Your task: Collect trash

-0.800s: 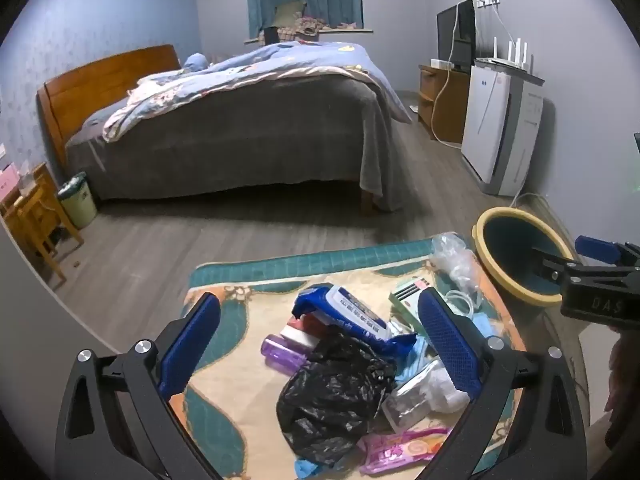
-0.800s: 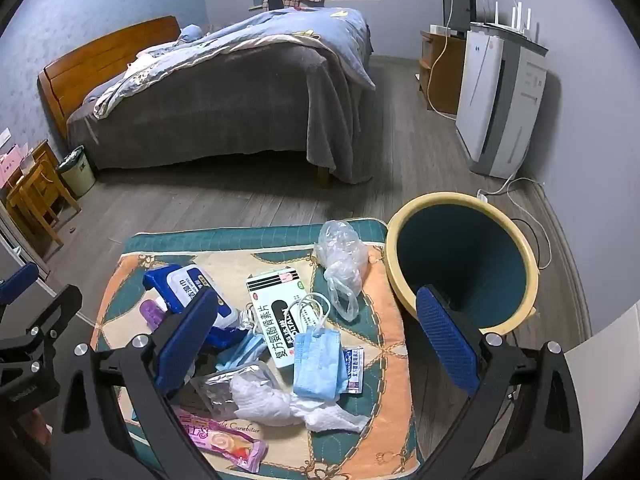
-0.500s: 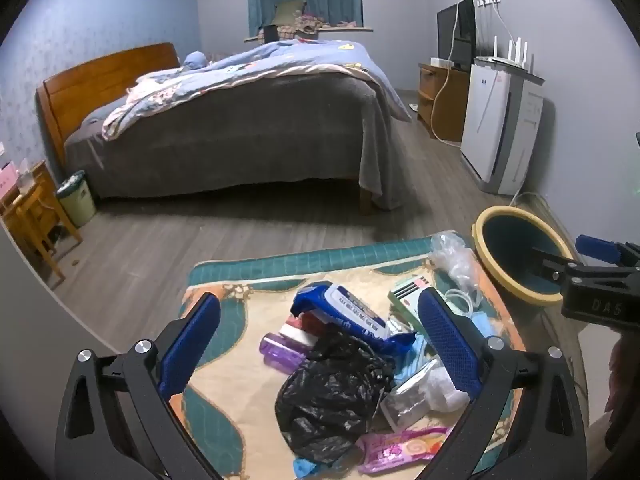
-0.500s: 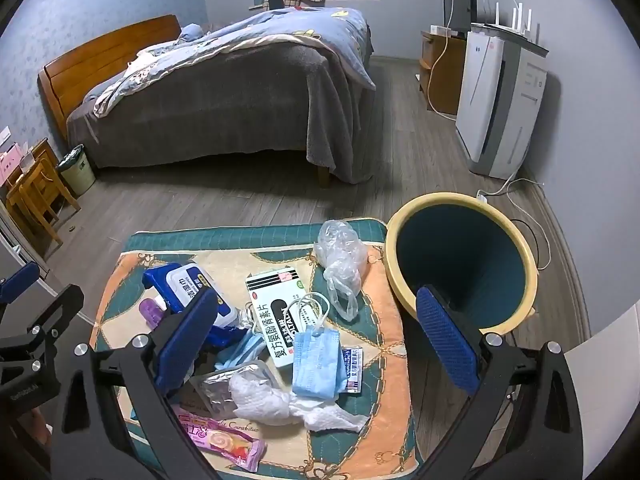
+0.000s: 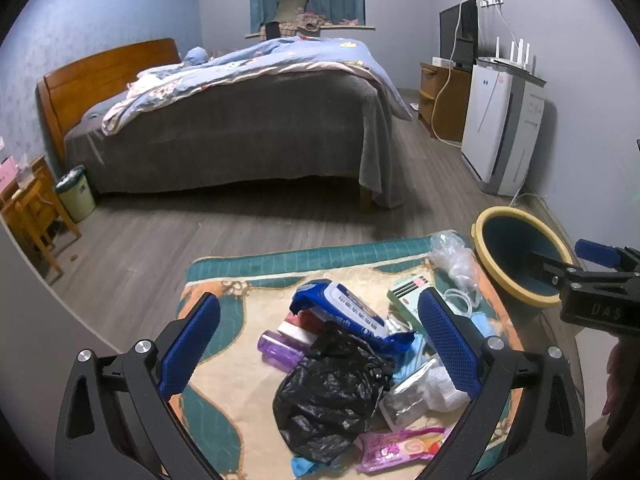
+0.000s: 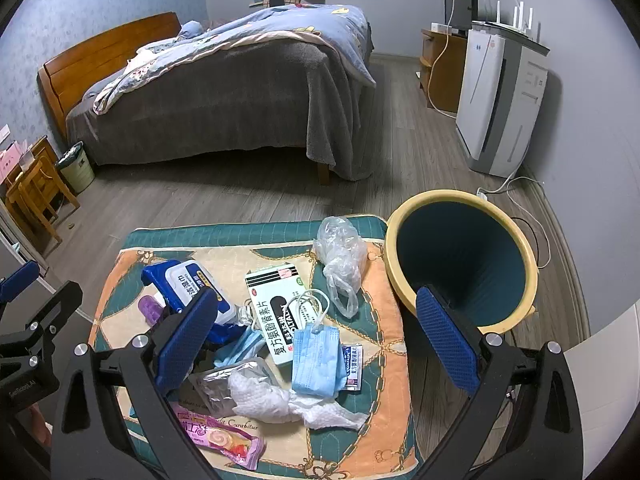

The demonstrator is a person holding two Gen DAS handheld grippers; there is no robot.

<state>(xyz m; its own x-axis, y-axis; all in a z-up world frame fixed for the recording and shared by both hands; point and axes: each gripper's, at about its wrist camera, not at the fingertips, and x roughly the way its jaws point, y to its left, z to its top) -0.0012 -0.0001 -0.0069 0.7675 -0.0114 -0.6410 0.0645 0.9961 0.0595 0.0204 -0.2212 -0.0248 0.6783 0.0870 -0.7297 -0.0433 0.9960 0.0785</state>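
Both tongs hang over the litter with nothing in them; the left tongs (image 5: 318,344) stand wide apart above the black bag (image 5: 328,392), and the right tongs (image 6: 316,340) stand just as wide, framing the blue mask (image 6: 316,360) and the pill box (image 6: 280,312); the trash lies heaped on a patterned mat (image 6: 384,364) on the floor, spread from its middle toward the near edge; wipes pack (image 5: 352,308) and purple bottle (image 5: 278,350) sit left of centre, a clear bag (image 6: 340,256) near the far right corner, a pink wrapper (image 6: 216,436) and crumpled tissue (image 6: 276,398) at the near edge; the bin (image 6: 460,256), yellow-rimmed, stands just beside the mat's right edge.
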